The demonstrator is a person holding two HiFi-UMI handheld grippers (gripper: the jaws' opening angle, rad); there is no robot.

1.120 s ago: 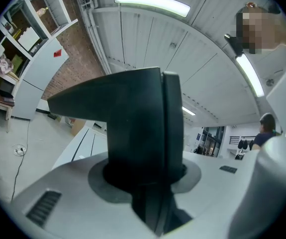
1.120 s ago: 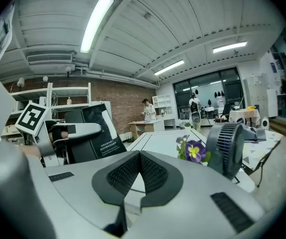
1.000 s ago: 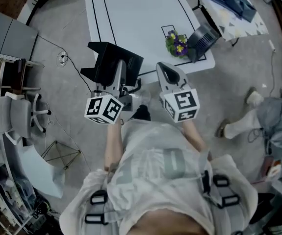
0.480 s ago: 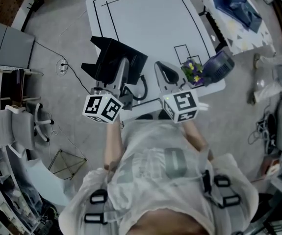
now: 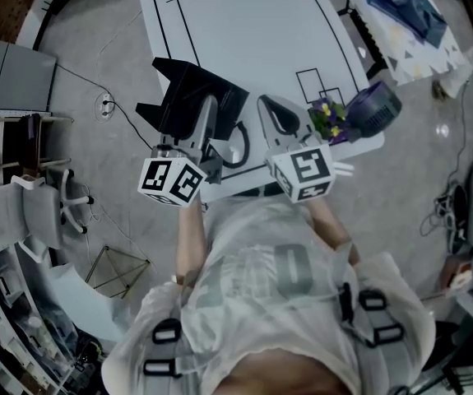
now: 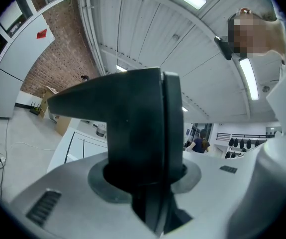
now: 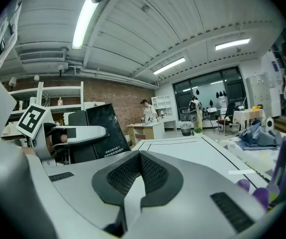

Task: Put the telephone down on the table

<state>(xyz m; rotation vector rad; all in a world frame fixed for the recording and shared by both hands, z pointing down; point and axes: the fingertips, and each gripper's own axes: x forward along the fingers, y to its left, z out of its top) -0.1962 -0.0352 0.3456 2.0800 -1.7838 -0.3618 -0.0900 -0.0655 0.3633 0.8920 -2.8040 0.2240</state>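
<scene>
A white desk (image 5: 244,48) ruled with black lines fills the 12 o'clock stretch of the head view. It stands on a grey floor in an open workroom with a brick wall and strip lights. Out at 9 o'clock a grey office chair (image 5: 22,212) stands well apart from it.

At about 11 o'clock from us, our left claw (image 5: 203,118) is clamped on the black telephone (image 5: 188,97). Its own view shows the dark body wedged between the jaws and rising in front of the lens. The telephone hangs in the air above the desk's near left edge, partly over floor, so we judge the set-down not yet done. Just to its right, our right claw (image 5: 273,113) has its jaws together with nothing between them. At 2 o'clock a pot of purple flowers (image 5: 328,120) and a dark basket (image 5: 373,108) sit by the desk's near right corner.

To do this well, we should bring the telephone toward 12 o'clock until all of it is over bare desk, well clear of the flowers. Then we lower it level until its base rests flat, and only then part the left claw and draw straight back.
</scene>
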